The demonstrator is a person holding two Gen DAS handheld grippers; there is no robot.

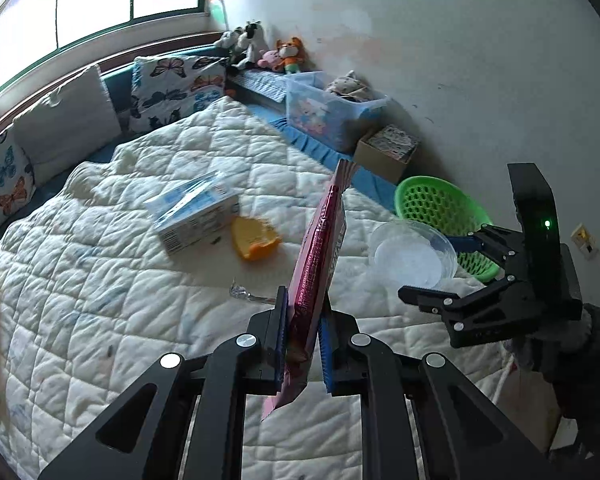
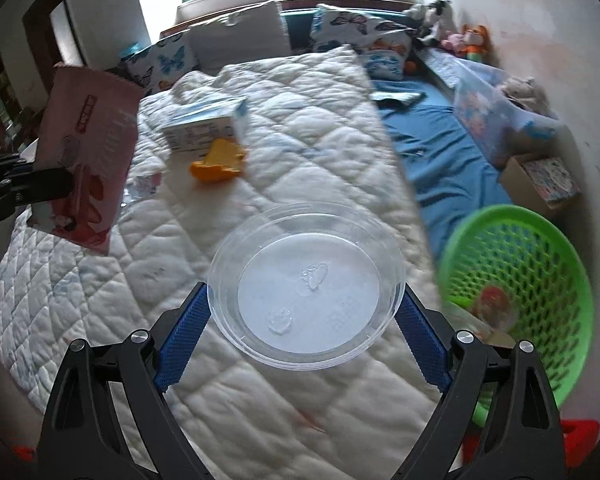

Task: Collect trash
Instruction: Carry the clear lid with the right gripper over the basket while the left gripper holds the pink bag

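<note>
My left gripper (image 1: 302, 308) is shut on a pink snack wrapper (image 1: 320, 248), which stands upright above the white quilt (image 1: 120, 280). My right gripper (image 2: 306, 308) grips a clear round plastic dish (image 2: 306, 292) by its rim, both blue pads pressing on it, over the bed's right edge. Beside it to the right sits a green basket (image 2: 520, 216) with some wrapper inside. On the quilt lie a blue-and-white carton (image 2: 208, 128), an orange peel (image 2: 220, 162) and a small clear wrapper (image 2: 144, 186). The left wrist view shows the dish (image 1: 412, 254) before the basket (image 1: 440, 200).
Along the wall stand a blue plastic bin (image 1: 332, 112) and a cardboard box (image 1: 388, 152) on the blue sheet. Butterfly pillows (image 1: 172, 84) and stuffed toys (image 1: 288, 54) line the head of the bed. A red object (image 2: 576, 440) lies below the basket.
</note>
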